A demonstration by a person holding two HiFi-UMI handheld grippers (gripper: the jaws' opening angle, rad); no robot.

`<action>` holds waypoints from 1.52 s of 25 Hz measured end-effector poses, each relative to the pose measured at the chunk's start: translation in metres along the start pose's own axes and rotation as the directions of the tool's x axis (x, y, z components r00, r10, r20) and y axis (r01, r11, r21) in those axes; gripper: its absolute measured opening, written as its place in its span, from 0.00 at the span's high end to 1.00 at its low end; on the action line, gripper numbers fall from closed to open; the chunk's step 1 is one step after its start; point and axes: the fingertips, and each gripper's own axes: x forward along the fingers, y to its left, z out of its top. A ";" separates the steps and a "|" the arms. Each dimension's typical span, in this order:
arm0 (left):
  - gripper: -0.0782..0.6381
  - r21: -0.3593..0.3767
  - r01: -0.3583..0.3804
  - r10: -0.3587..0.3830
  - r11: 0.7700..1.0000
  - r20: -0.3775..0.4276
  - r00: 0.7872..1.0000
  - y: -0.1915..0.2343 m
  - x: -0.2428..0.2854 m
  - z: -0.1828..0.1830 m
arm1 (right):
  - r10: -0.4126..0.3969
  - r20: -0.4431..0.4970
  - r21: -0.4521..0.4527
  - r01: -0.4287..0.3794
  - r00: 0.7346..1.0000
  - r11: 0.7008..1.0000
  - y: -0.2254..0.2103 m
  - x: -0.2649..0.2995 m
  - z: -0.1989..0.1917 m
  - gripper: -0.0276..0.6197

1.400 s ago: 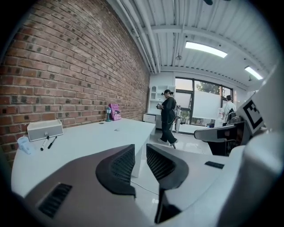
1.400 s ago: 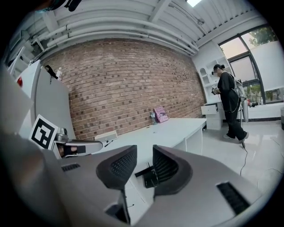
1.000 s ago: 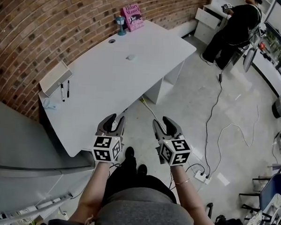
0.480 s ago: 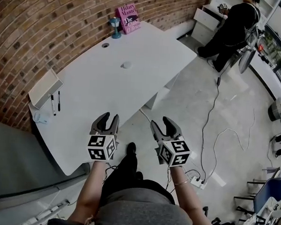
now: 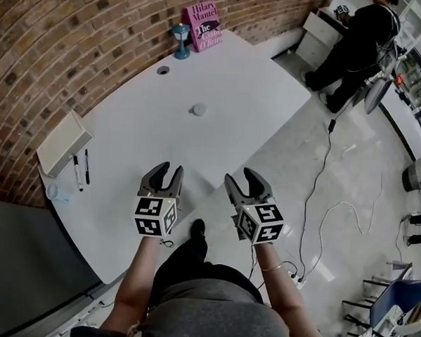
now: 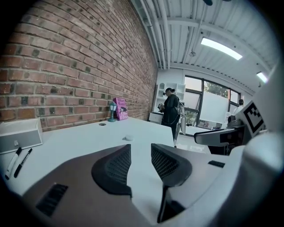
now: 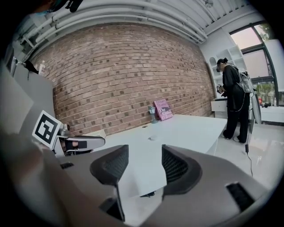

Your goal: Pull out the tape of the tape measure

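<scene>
A white table stands by a brick wall. The tape measure, small and round, lies near its middle, well apart from the 2 grippers and ahead of them. The left gripper hangs over the table's near edge, jaws apart, holding nothing. The right gripper is beside it over the floor. Its jaws have just been opening, with nothing between them.

Small round object too small to identify
</scene>
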 end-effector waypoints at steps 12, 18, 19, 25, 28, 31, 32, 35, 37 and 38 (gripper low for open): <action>0.70 -0.058 -0.013 0.012 0.998 -0.012 1.000 0.034 0.033 0.008 | 0.015 -0.052 -0.095 -0.020 0.999 0.995 -0.008 0.067 0.025 0.61; 0.70 -0.075 -0.051 0.049 0.996 -0.022 0.999 0.049 0.043 0.007 | 0.044 -0.083 -0.131 -0.054 0.996 0.990 -0.017 0.095 0.037 0.61; 0.70 -0.079 -0.060 0.058 0.995 -0.024 0.998 0.051 0.045 0.006 | 0.052 -0.087 -0.138 -0.063 0.995 0.988 -0.020 0.101 0.039 0.61; 0.70 -0.111 -0.139 0.135 0.984 -0.041 0.990 0.060 0.060 0.008 | 0.130 -0.135 -0.177 -0.153 0.982 0.972 -0.033 0.143 0.047 0.61; 0.70 -0.119 -0.179 0.174 0.977 -0.053 0.983 0.063 0.070 0.009 | 0.172 -0.172 -0.192 -0.204 0.970 0.960 -0.038 0.165 0.047 0.61; 0.70 -0.142 -0.224 0.217 0.964 -0.061 0.974 0.068 0.077 0.010 | 0.215 -0.213 -0.202 -0.259 0.953 0.945 -0.038 0.184 0.048 0.60; 0.70 -0.151 -0.239 0.232 0.959 -0.064 0.971 0.069 0.079 0.010 | 0.230 -0.228 -0.205 -0.277 0.946 0.939 -0.037 0.190 0.048 0.60; 0.70 -0.174 -0.283 0.274 0.943 -0.075 0.959 0.074 0.084 0.010 | 0.261 -0.259 -0.222 -0.321 0.930 0.921 -0.038 0.208 0.049 0.60; 0.70 -0.185 -0.309 0.298 0.933 -0.085 0.951 0.077 0.086 0.009 | 0.275 -0.272 -0.238 -0.341 0.922 0.909 -0.040 0.220 0.048 0.60; 0.70 -0.191 -0.321 0.309 0.928 -0.090 0.947 0.078 0.087 0.008 | 0.281 -0.281 -0.244 -0.352 0.918 0.904 -0.041 0.225 0.047 0.60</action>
